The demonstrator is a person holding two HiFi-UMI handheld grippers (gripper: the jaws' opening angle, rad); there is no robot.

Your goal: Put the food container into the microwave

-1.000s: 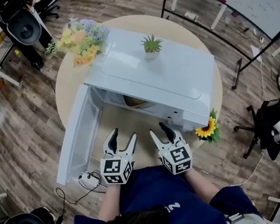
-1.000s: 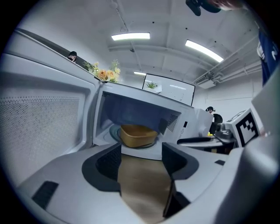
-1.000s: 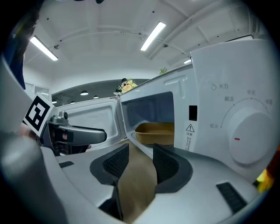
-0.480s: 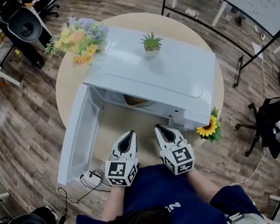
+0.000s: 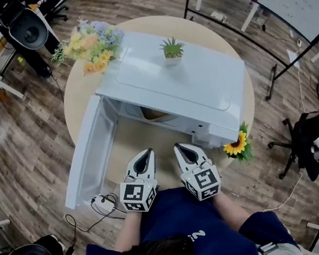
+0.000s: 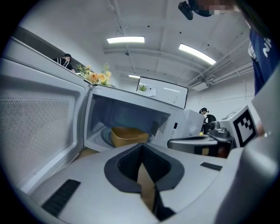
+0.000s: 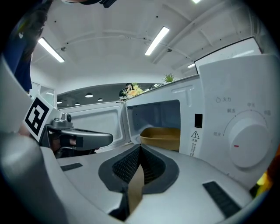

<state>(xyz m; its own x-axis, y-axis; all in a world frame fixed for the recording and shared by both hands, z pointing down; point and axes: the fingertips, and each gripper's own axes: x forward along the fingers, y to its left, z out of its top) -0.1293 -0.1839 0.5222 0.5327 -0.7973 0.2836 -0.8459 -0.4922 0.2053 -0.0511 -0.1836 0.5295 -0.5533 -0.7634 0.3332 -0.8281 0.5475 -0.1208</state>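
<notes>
So the food container [image 6: 127, 136] is sitting inside the microwave [image 5: 188, 82], with the door [image 5: 88, 157] swung wide open. The left gripper [image 5: 146, 154] and right gripper [image 5: 179, 148] both have their jaws pressed together on nothing. They hover side by side near the person's body, clear of the opening. The placing part looks done, and the grippers are probably held back so the door has room.

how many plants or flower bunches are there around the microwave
3. A bouquet on the table at the microwave's back left corner; a potted plant on top of it; a sunflower at its front right corner. Others may be hidden.
</notes>
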